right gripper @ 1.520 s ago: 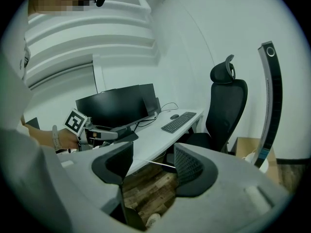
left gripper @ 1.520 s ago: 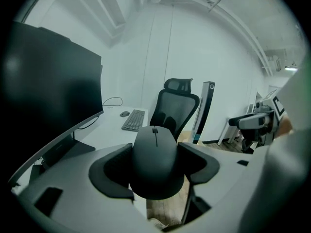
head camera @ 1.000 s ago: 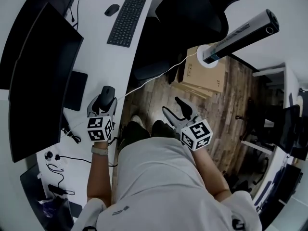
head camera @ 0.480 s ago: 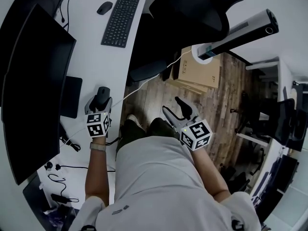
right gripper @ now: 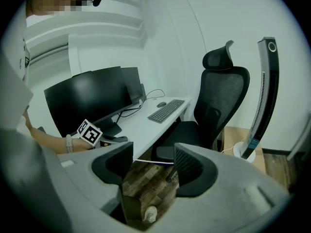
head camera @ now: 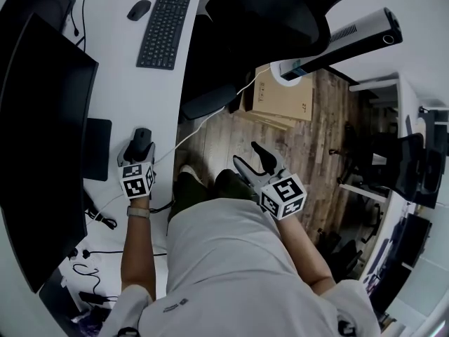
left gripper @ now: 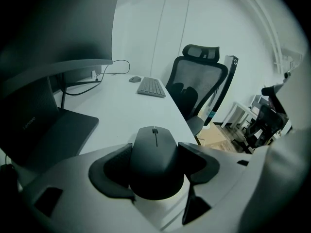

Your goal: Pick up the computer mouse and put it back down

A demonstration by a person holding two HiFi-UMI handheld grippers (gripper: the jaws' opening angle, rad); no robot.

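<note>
A black computer mouse (left gripper: 155,159) sits between the jaws of my left gripper (left gripper: 155,165), which is shut on its sides. In the head view this gripper (head camera: 140,143) and the mouse (head camera: 142,137) are over the near edge of the white desk (head camera: 154,90), beside a black pad (head camera: 95,149). Whether the mouse touches the desk I cannot tell. My right gripper (head camera: 254,159) hangs open over the wooden floor, right of the desk. Nothing lies between its jaws in the right gripper view (right gripper: 150,165).
A large black monitor (head camera: 42,118) stands left of the pad. Farther along the desk lie a keyboard (head camera: 165,25) and a second mouse (head camera: 138,9). A black office chair (head camera: 273,12), a cardboard box (head camera: 280,104) and a tall fan (head camera: 337,39) stand on the floor.
The head view has drifted, so the desk things sit further left in the picture. My left gripper stays shut on the mouse, shifted slightly forward. The right gripper has barely moved.
</note>
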